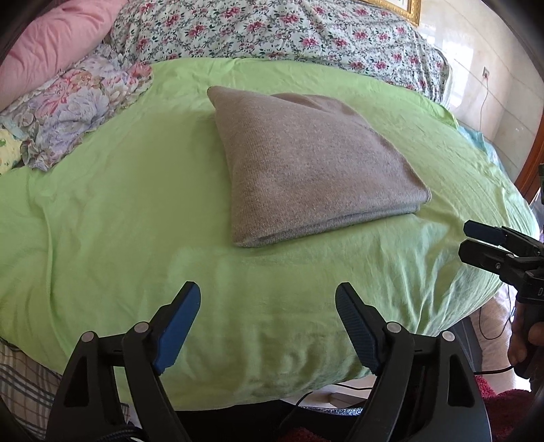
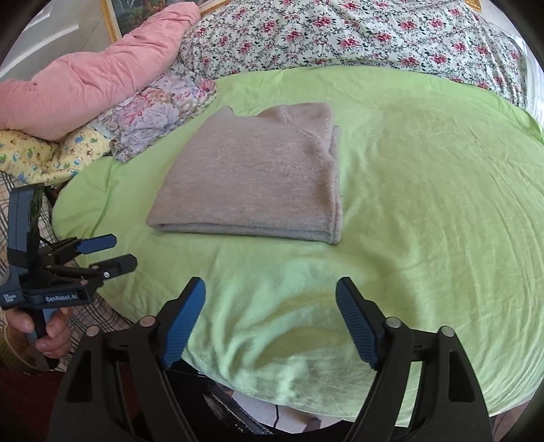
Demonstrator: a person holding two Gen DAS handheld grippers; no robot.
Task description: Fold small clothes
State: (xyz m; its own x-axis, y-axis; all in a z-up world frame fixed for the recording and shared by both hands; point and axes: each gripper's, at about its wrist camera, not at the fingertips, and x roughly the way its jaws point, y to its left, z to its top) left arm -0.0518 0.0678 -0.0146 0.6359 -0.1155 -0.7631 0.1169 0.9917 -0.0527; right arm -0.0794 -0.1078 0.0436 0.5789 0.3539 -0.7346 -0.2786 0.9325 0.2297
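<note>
A wide lime-green cotton sheet (image 1: 119, 210) spreads out ahead of both tools, wrinkled and rumpled where it drops over the near edge below their fingers. Beyond it, at the far side from the tools, lies a white bedcover printed with small red roses and green leaves (image 1: 272, 30), and off to the far left a puffy pink quilted cushion (image 2: 88, 81) leans over a lilac-and-pink floral ruffled cloth (image 2: 159, 115) and a pale yellow cloth with little animal prints (image 2: 37, 159).

The grey knitted garment, folded into a flat, thick rectangle (image 1: 306, 163), rests on the green sheet straight ahead of the left gripper (image 1: 268, 326) and slightly to its right — well apart from the fingertips, with bare sheet between. From the right gripper (image 2: 270, 323) it sits ahead and to the left (image 2: 251, 176), its stacked folded edges facing the tool.

Both tools hover over the near part of the sheet, touching nothing. The left gripper's blue-padded fingers (image 1: 176, 333) stand wide apart and hold nothing; seen from the right wrist, it sits just left of the right tool (image 2: 112, 253), gripped in a bare hand (image 2: 40, 331). The right gripper's fingers (image 2: 357, 326) are likewise spread wide and empty.
</note>
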